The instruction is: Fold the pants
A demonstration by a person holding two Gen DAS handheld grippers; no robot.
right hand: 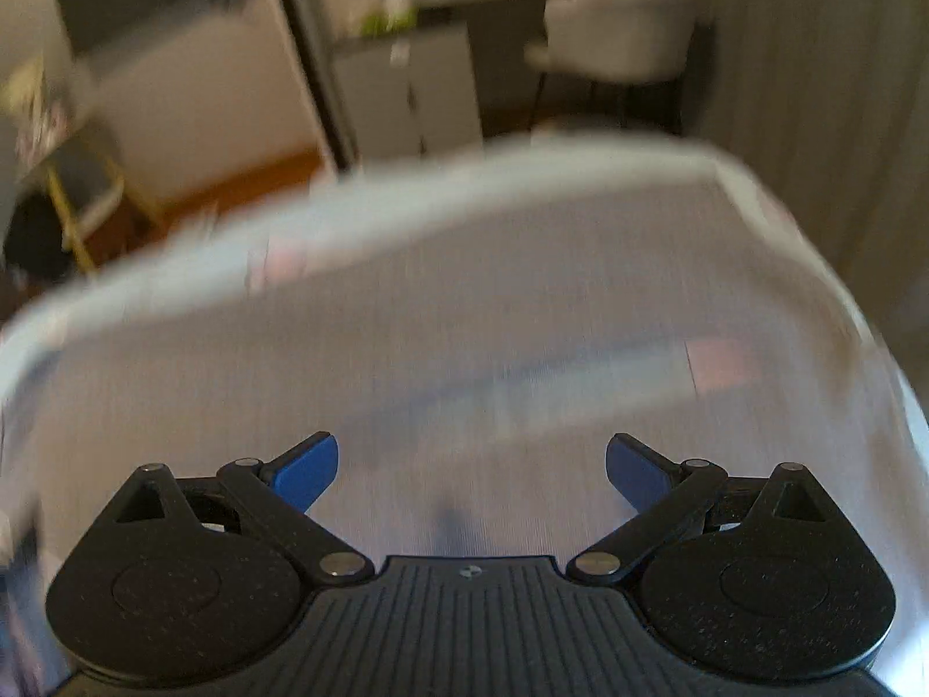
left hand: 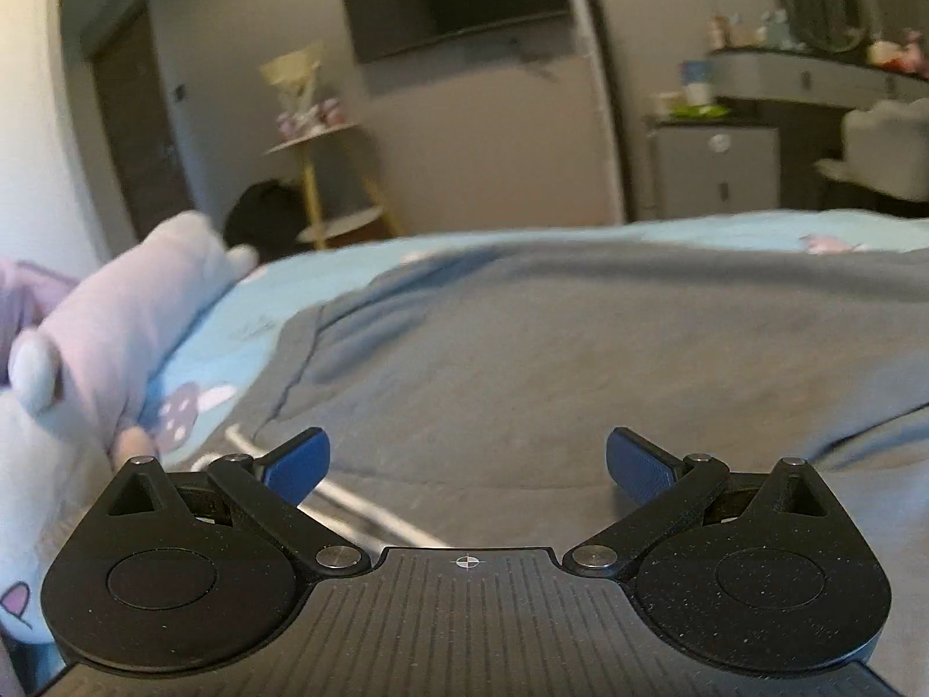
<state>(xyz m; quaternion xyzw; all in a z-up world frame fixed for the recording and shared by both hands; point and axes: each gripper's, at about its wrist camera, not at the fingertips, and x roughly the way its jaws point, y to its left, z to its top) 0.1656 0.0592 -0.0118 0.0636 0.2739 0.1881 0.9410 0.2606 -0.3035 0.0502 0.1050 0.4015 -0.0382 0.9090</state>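
Grey pants (left hand: 551,348) lie spread across a light blue bed sheet (left hand: 244,313) and fill most of the left wrist view. A white drawstring (left hand: 360,505) runs over the cloth by the left finger. My left gripper (left hand: 467,459) hovers just above the pants, open, with nothing between its blue pads (left hand: 299,464). The right wrist view is motion-blurred. There my right gripper (right hand: 471,462) is open and empty over a pale bed surface (right hand: 464,290) with faint pink prints. I cannot make out the pants in that view.
A pale lilac plush toy (left hand: 133,313) lies on the bed at the left, close to my left gripper. Beyond the bed stand a yellow-legged shelf (left hand: 325,174), a grey cabinet (right hand: 406,93) and a light chair (right hand: 615,29). The bed's corner and edge (right hand: 726,162) curve around in the right wrist view.
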